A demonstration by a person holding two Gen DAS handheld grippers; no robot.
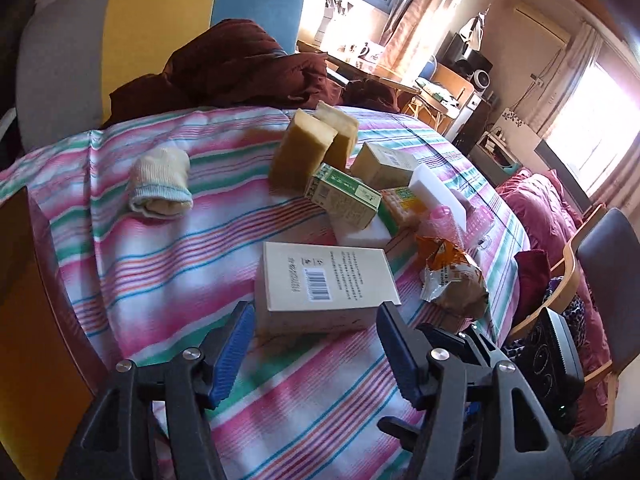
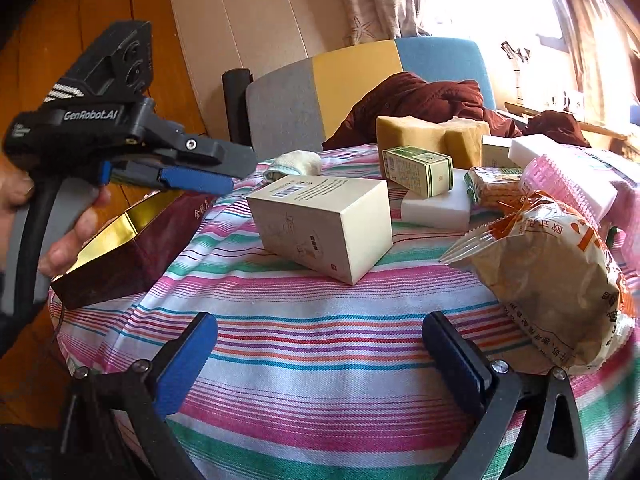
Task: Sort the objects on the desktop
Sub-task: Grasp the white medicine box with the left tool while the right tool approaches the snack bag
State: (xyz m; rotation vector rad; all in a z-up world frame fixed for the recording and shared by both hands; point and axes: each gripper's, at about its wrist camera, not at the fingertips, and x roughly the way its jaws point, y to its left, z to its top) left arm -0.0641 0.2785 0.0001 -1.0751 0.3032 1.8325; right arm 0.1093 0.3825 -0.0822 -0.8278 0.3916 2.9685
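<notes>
Two grippers: both hover over a round table covered with a striped cloth [image 2: 320,344], each seen from its own wrist camera.
Left gripper [image 1: 316,344]: jaws spread wide, blue pads apart, nothing between them; it faces the near end of the cream box, not touching it. In the right wrist view it [image 2: 200,176] shows side-on at the left edge, gripped by a hand [image 2: 60,232].
Right gripper [image 2: 320,356]: jaws spread wide and empty, above bare cloth, short of the cream box and the bread bag.
Cream box [image 1: 324,280]: lies flat near the table's front, barcode face up, apart from the other items.
Green carton [image 1: 340,196]: tilted, leaning on a white foam block [image 1: 360,234] behind the cream box.
Sponges [image 1: 304,152]: two tan blocks stand on end, side by side, at the far part of the pile.
Small beige box [image 1: 384,164]: just right of the sponges.
Second white block [image 1: 440,192]: right of the beige box, slanted.
Cracker pack [image 1: 404,204]: wedged between the green carton and the second white block.
Bread bag [image 2: 552,280]: crinkled, orange print, at the table's right edge.
Pink rollers [image 2: 548,184]: just behind the bread bag.
Rolled sock [image 1: 160,186]: alone on the left half of the cloth.
Gold-lined tray [image 2: 120,252]: dark red outside, at the table's left rim.
Background: a chair with grey, yellow and blue panels [image 2: 352,76] holds a heap of dark red fabric [image 2: 420,104].
</notes>
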